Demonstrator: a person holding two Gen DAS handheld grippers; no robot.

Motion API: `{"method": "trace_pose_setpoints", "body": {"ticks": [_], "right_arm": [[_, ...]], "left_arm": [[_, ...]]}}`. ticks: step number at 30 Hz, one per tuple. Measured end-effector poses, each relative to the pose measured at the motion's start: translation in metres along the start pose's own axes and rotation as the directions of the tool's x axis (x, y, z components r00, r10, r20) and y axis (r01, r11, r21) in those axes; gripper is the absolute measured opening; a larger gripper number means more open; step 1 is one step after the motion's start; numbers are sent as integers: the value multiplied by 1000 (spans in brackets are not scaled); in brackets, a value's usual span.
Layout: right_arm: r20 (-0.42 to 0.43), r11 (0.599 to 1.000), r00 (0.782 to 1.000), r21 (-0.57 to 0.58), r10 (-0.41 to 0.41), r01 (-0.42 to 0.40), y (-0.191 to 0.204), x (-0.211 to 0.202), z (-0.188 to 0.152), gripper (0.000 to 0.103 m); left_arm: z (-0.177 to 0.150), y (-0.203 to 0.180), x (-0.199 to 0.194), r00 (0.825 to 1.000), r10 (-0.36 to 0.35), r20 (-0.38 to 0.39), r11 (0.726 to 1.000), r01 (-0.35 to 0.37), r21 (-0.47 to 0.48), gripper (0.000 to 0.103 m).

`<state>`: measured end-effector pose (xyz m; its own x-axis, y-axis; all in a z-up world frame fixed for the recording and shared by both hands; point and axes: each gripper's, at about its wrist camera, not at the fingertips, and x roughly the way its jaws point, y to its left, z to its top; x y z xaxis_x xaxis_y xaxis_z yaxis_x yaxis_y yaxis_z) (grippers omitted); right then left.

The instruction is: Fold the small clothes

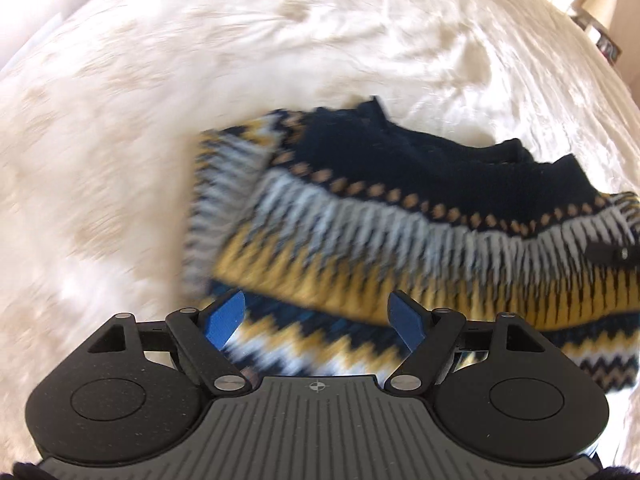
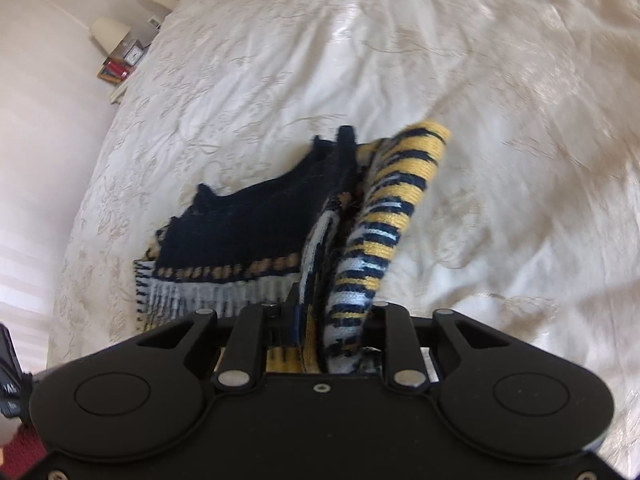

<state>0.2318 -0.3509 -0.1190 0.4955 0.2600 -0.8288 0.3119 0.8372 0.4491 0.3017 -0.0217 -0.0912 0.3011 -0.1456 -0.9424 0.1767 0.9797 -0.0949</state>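
A small knitted sweater (image 1: pixel 360 216), navy with yellow, white and tan zigzag bands, lies partly folded on the white bedspread (image 1: pixel 200 60). My left gripper (image 1: pixel 316 320) is open, its blue pads (image 1: pixel 226 320) spread just above the sweater's near edge, holding nothing. In the right wrist view my right gripper (image 2: pixel 332 320) is shut on a bunched fold of the sweater (image 2: pixel 380 232), which rises between the fingers. The navy part (image 2: pixel 256 224) lies flat to the left. The right gripper's tip also shows in the left wrist view (image 1: pixel 608 254), at the sweater's right edge.
The cream patterned bedspread (image 2: pixel 280 80) fills both views. A bedside table with a lamp (image 2: pixel 108 32), clock and red books stands at the bed's far left edge; the lamp also shows in the left wrist view (image 1: pixel 596 4), top right.
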Motion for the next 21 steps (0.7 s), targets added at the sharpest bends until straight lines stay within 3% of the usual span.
{"method": "trace_pose_setpoints", "body": {"ticks": [9,16,21], "right_arm": [[-57,994,998,-108,-15,8,80,17,-7,30],[-120,987,992,-158,-35,16,141,55,-15,30],[-166,974,982,-218,-92,55,181,91,-25,30]], "left_arm": [[-43,56,-39,1000,-5,-2,998,4,-64,78],[-65,94,-49,999,-40,-25,992,37,-120,78],[-73,113,-50,999,-40,-33,990,35,-136,78]]}}
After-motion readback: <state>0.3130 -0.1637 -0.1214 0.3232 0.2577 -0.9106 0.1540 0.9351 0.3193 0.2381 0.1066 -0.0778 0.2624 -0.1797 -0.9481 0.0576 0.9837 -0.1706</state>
